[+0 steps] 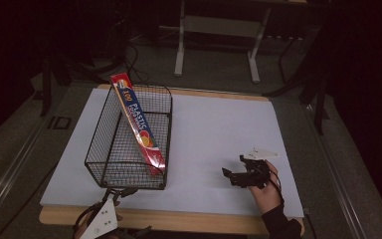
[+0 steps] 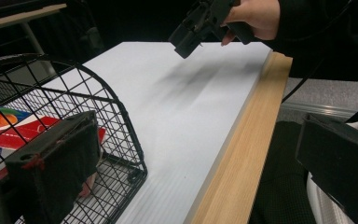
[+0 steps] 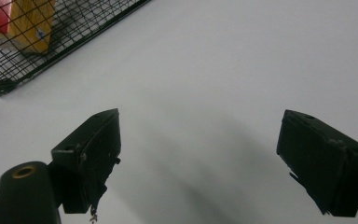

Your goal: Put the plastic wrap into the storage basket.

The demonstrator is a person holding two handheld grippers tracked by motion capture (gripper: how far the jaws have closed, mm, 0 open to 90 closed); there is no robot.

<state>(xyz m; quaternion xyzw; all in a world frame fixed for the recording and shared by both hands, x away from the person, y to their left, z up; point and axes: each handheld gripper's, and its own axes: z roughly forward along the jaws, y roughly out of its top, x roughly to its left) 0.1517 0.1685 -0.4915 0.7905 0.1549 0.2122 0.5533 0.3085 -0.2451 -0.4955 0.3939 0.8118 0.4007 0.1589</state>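
A black wire basket [image 1: 155, 94] stands on the left half of the white board [image 1: 219, 124]. A long red and blue box of plastic wrap [image 1: 138, 124] leans inside it, its top end poking over the far rim. My left gripper [image 1: 119, 191] is at the board's near edge by the basket's near corner, open and holding nothing. In the left gripper view, one jaw of my left gripper [image 2: 191, 177] sits against the basket [image 2: 121, 116]. My right gripper [image 1: 233, 167] hovers low over the bare board right of the basket, open and holding nothing.
The board rests on a wooden table whose edge [image 2: 242, 154] runs along the near side. The right gripper view shows the basket's corner [image 3: 0, 84] and the box's end [image 3: 28, 23] at top left. A metal stand [image 1: 219, 30] is on the floor beyond.
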